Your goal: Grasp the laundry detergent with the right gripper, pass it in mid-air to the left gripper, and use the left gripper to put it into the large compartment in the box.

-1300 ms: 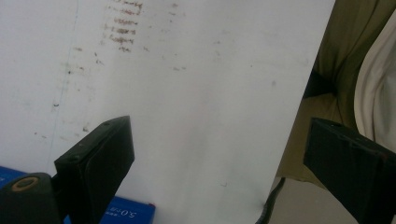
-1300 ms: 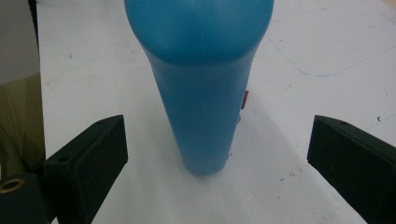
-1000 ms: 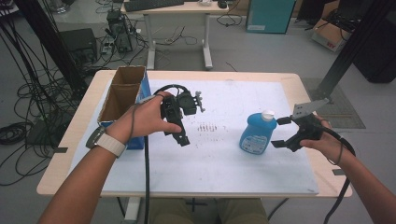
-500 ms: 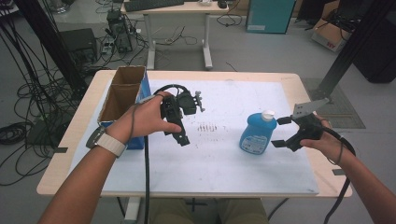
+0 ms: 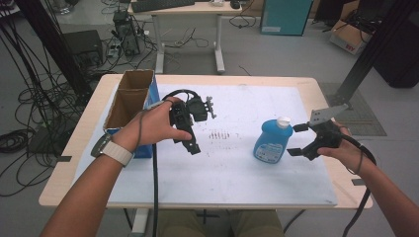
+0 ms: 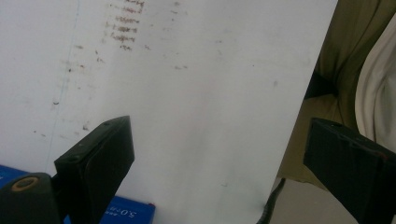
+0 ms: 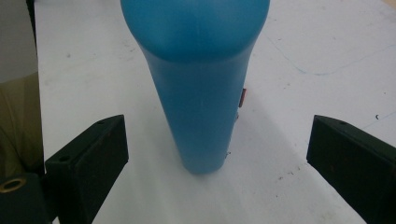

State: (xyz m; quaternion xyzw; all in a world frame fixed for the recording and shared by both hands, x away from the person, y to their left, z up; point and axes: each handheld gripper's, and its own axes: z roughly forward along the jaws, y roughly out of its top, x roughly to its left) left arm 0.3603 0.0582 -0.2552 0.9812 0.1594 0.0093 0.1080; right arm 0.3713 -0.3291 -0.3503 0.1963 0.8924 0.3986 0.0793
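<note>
- The blue plastic bottle with a white cap (image 5: 271,140) stands upright on the white-covered worktop (image 5: 237,173), toward its right side.
- The right gripper (image 5: 295,139) sits level just beside the bottle, jaws spread wide, the bottle ahead of the gap and not gripped.
- The left gripper (image 5: 193,143) hangs above the worktop, jaws spread, nothing between them.
- An open cardboard box (image 5: 129,98) stands at the left edge.
- Nothing has shifted over the last second; in my judgement the grasp is pending.

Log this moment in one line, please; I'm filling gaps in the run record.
right gripper: open, facing blue bottle, not touching | left gripper: open, empty, above white mat | bottle: upright | cardboard box: far left
</note>
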